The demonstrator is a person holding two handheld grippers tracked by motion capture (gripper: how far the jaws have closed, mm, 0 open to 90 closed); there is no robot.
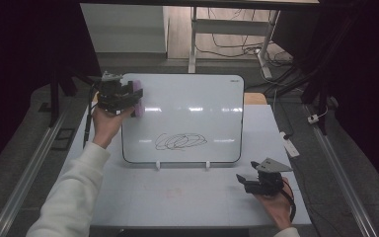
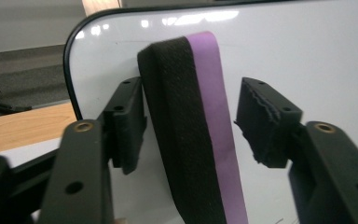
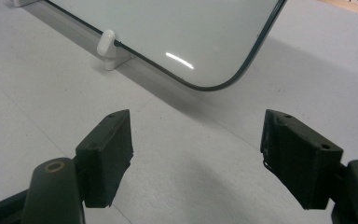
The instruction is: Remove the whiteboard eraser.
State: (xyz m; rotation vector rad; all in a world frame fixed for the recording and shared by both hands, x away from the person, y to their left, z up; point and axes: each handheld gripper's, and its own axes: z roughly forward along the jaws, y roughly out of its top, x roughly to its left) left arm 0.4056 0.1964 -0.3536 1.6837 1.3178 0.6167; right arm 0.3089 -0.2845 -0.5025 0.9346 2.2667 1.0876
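A whiteboard leans upright on two white feet on the grey table, with a black scribble low on its face. An eraser with a purple back and black felt sits at the board's upper left corner. In the left gripper view the eraser stands between the jaws of my left gripper: the left pad touches the felt, while the right pad stands a little off the purple side. My right gripper rests open near the board's lower right corner, nothing between its jaws.
One white foot of the board shows close ahead of the right gripper. A small white device lies at the table's right edge. Metal rails run along both sides; desk legs and cables stand behind the table.
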